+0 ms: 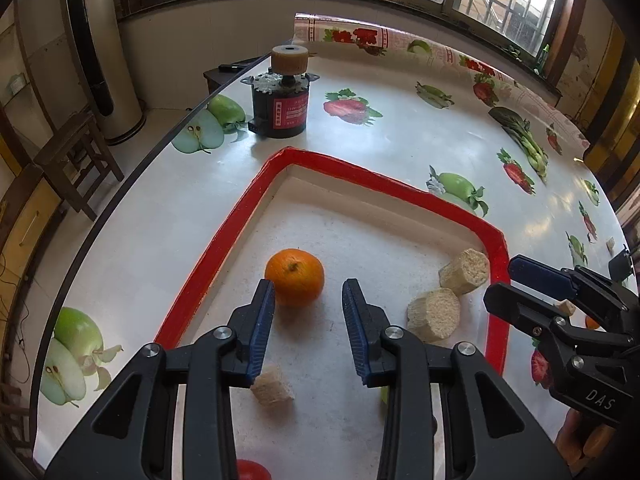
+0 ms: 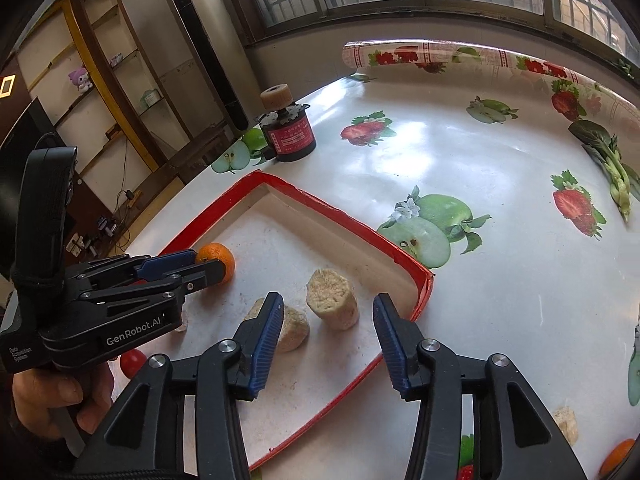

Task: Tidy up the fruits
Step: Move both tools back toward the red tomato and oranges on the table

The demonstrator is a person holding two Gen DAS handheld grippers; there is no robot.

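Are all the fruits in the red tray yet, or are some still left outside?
Not yet. One orange already lies in the red tray, beside pale chunks. Nothing is in hand: the left gripper is open near that orange, and the right gripper is open and empty. Left to do: another orange sits on the table outside the tray.

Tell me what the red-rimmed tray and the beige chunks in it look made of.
Red-rimmed tray: probably foam or cardboard, with matte off-white walls and an uneven red rim that looks like glossy tape. Beige chunks: coarse, porous and fibrous, with rough cut faces, possibly corn cob or pressed fibre; I can't tell which.
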